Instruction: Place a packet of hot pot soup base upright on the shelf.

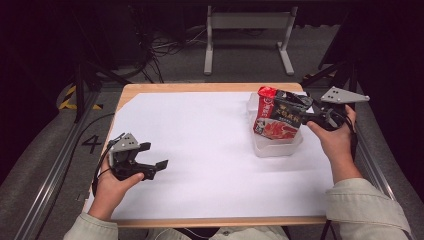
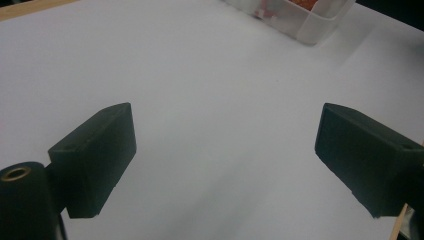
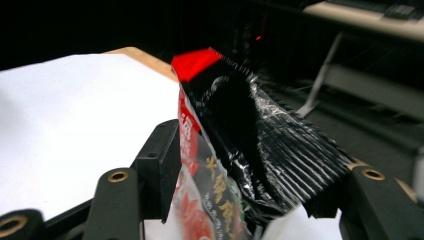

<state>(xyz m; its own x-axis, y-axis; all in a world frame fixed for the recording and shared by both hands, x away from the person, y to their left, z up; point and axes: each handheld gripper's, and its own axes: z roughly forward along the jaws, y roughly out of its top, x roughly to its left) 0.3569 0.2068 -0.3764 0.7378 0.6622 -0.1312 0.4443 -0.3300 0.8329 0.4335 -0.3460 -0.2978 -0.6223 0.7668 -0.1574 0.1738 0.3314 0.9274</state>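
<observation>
Black jaws of the right claw (image 3: pixel 240 200) fill the foreground of the right gripper view, closed on a crinkled packet (image 3: pixel 235 150) of red, black and silver foil. In the high view the same right claw (image 1: pixel 302 116) grips the packet (image 1: pixel 276 117) by its upper right edge, holding it upright over a clear tub (image 1: pixel 277 146) at the right rear of the tabletop (image 1: pixel 200 135). The packet's lower end appears to sit inside the tub, so I judge the work to be placing the packet in the tub, and that it is nearly done: what is left is to let go and draw the claw away, perhaps after laying the packet flatter.

The left claw (image 1: pixel 152 159) is held above the near left of the white sheet, well apart from the tub. Its jaws stand wide with nothing between them, as the left gripper view confirms: two black pads (image 2: pixel 95 157) spread over bare white surface, with a corner of the tub (image 2: pixel 310 25) at the top edge.

Several things are hard to settle. Whether the packet's bottom rests on the tub floor or hangs just above it cannot be told, since the tub wall is cloudy and the packet hides its own base. The right gripper view cuts off the packet's lower half, and the tub beneath it is hidden there. Printed text on the packet is too blurred to read. Anything else inside the tub is masked by the packet.
</observation>
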